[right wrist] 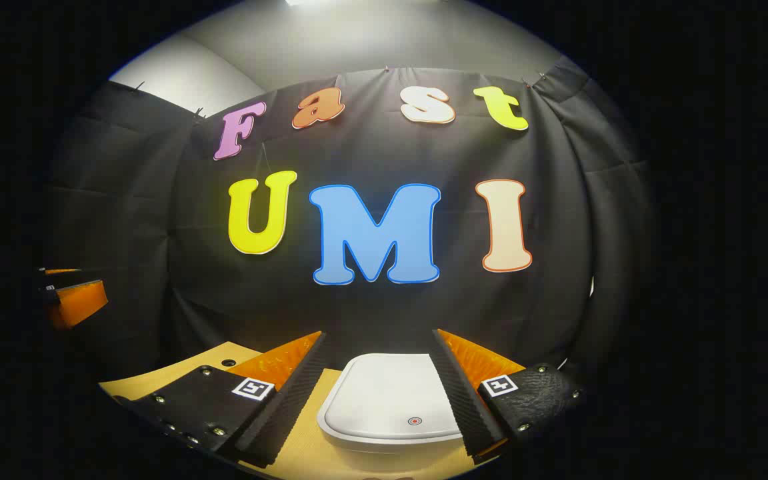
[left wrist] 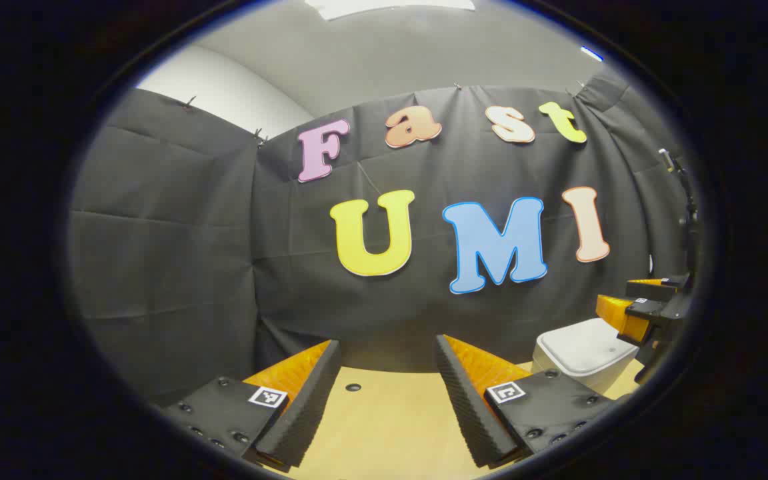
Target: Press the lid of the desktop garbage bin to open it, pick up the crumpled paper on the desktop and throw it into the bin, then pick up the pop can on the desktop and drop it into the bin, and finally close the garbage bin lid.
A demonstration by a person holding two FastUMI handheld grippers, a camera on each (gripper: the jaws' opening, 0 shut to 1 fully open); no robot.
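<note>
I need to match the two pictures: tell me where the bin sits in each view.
Left gripper view: the bin sits at the lower right, lid down, beyond the left gripper, with the right gripper just past it.
Right gripper view: bottom centre, lid down, framed between the open fingers of the right gripper.
Shared landmark: the round hole in the table, left of the bin in both views.

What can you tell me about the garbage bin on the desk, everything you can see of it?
The garbage bin is white, looks like smooth plastic, with a rounded-rectangle lid lying flat and shut. A small round mark with a red centre sits near the lid's front edge. It stands upright on the tan desktop before the black cloth wall. In the right gripper view it lies between the open fingers of the right gripper, just below them; whether they touch it is unclear. The left gripper view shows it off to the right.
</note>
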